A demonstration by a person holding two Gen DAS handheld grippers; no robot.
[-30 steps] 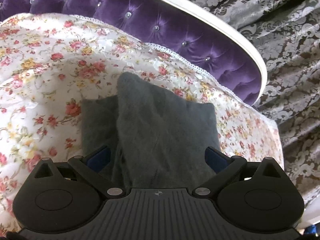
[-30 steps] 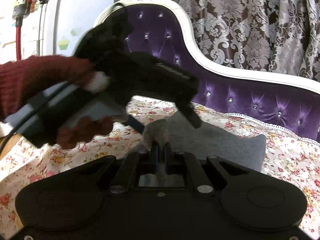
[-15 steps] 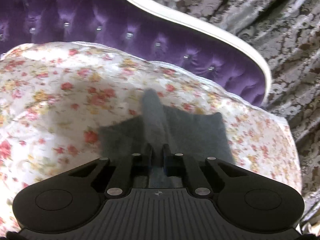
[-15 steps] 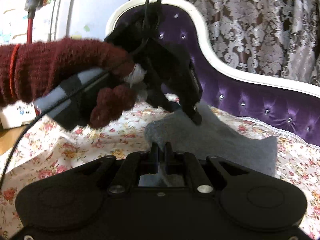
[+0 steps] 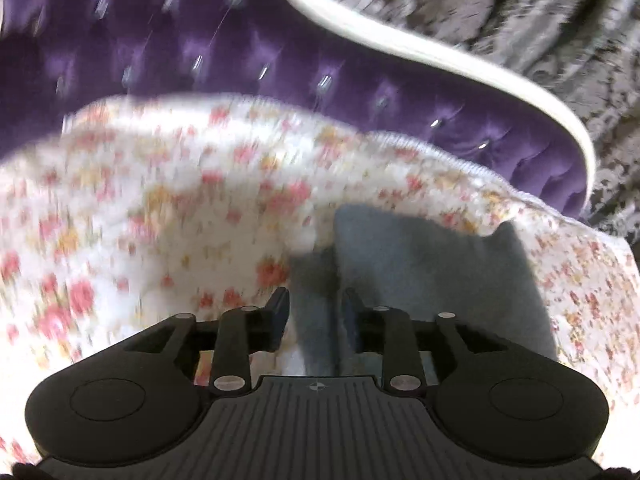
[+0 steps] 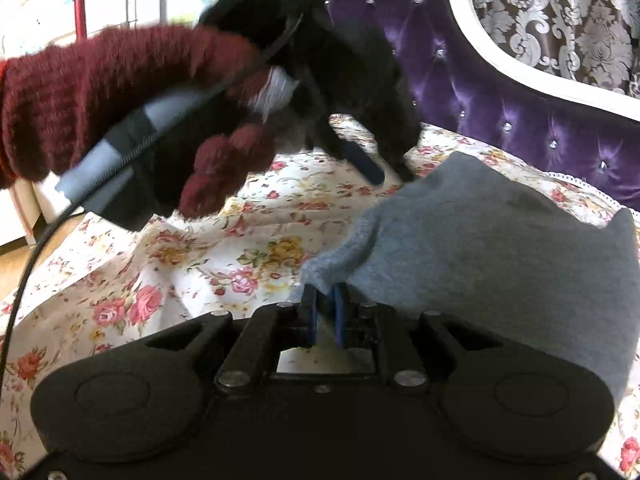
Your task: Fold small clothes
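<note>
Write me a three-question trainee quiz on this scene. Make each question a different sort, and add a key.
1. Multiple choice: the cloth is A) red, B) grey, C) striped.
2. True or false: the cloth rests on the floral cover.
3. Fill in: the knit glove in the right wrist view is dark ___.

Key: 1 B; 2 true; 3 red.
</note>
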